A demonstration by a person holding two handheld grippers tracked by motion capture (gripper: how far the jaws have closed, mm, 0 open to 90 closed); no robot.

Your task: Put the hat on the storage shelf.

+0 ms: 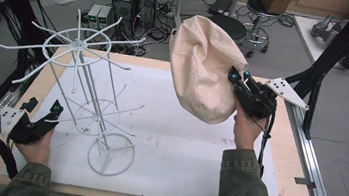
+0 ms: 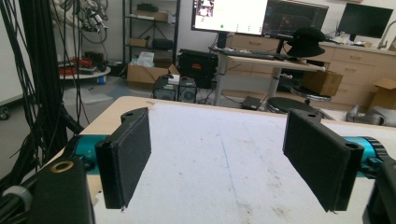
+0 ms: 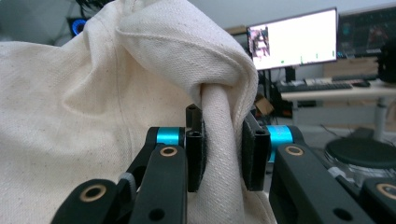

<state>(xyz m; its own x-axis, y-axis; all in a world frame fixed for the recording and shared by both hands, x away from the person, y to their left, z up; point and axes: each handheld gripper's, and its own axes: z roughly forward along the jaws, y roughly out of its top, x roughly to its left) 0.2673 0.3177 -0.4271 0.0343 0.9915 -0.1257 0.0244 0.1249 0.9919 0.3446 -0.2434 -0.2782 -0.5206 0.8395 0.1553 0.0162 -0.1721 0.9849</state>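
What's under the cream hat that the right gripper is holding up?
The cream hat hangs from the right gripper above the white mat. That mat looks bare around it; the patch directly beneath is hidden.

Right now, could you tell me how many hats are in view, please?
2. A cream fabric hat held up above the table in the right gripper, and a black hat on a desk in the background. Others may be hidden.

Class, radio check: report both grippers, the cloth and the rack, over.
Right gripper shut on cream cloth hat, held above table. Left gripper open, low beside white wire rack. Rack upright between them.
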